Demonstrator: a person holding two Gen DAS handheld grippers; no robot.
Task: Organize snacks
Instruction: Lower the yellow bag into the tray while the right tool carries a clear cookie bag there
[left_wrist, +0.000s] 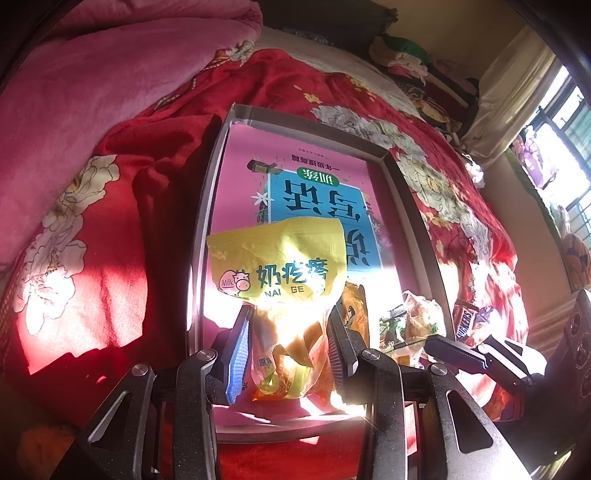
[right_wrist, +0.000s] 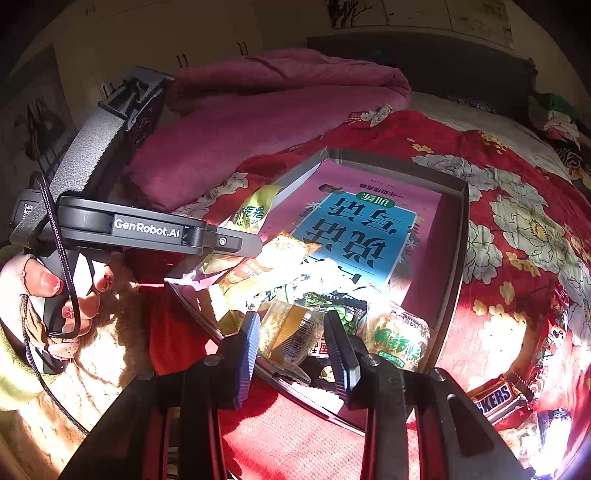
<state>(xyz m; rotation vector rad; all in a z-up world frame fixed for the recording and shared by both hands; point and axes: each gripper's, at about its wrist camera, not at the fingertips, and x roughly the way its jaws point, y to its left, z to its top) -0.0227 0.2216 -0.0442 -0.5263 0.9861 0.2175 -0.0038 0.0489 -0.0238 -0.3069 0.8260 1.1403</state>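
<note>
My left gripper (left_wrist: 290, 339) is shut on the clear lower part of a yellow milk-snack bag (left_wrist: 277, 258), which stands upright over the near end of a shallow grey box (left_wrist: 310, 125). A pink and blue book (left_wrist: 317, 192) lies in the box. My right gripper (right_wrist: 293, 343) is shut on a clear amber snack packet (right_wrist: 291, 332) at the box's near corner (right_wrist: 461, 206), among several loose packets. The right wrist view also shows the left gripper's finger (right_wrist: 236, 243) with the yellow bag (right_wrist: 255, 212) just beyond it.
The box rests on a red floral bedspread (left_wrist: 110, 221). A pink blanket (right_wrist: 258, 110) is heaped behind it. A Snickers bar (right_wrist: 495, 398) and other wrappers lie on the bedspread right of the box. A green-labelled packet (right_wrist: 395, 339) sits in the box. A hand (right_wrist: 55, 295) holds the left gripper's handle.
</note>
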